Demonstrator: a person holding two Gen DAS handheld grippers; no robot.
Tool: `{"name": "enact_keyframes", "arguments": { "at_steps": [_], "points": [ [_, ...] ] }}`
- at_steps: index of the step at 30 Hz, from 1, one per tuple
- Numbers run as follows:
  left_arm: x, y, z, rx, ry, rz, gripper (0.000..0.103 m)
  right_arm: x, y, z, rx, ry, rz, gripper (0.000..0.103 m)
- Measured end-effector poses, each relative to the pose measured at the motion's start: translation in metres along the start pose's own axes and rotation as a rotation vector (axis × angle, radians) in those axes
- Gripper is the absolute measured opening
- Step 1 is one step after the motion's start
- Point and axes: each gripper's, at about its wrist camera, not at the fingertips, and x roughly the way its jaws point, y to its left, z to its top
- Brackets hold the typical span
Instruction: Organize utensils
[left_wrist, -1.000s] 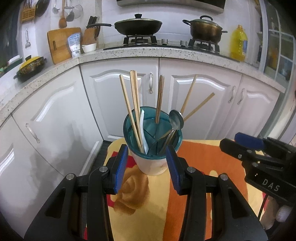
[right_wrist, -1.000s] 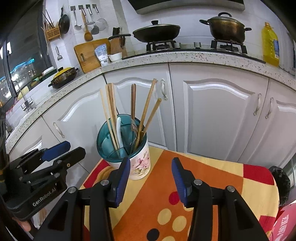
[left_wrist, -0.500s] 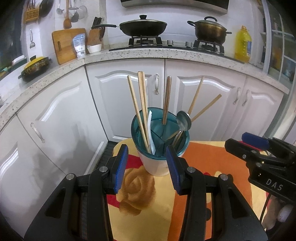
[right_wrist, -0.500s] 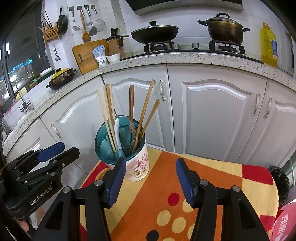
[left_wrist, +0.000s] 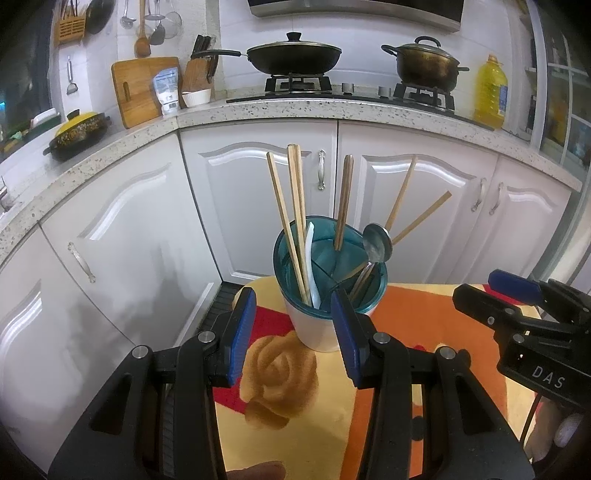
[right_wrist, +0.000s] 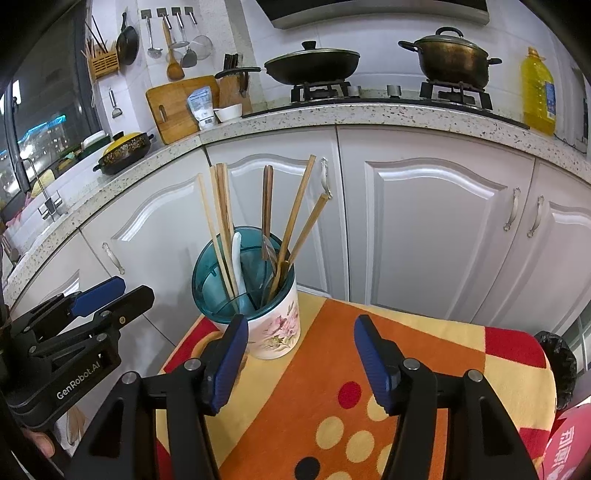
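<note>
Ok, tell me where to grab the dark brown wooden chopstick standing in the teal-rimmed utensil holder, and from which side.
Grip the dark brown wooden chopstick on its bare upper shaft, well above the teal rim of the floral utensil holder. It stands almost upright with open space either side up there, so the open right gripper would probably do best coming in level from the front and closing across its width, then lifting straight up.
</note>
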Motion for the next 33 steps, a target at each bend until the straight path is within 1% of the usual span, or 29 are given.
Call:
{"name": "enact_keyframes", "arguments": {
  "at_steps": [20,33],
  "points": [
    [0.0023,0.0006,-0.0017,0.001,0.006,0.009,0.041,0.0056,0.0041,-0.0037,-0.007,0.014,0.007,0.058],
    [0.0037,0.0007,-0.0045,0.002,0.031,0.008,0.041,0.0059,0.0023,-0.0033,-0.002,0.017,0.006,0.059]
  ]
}}
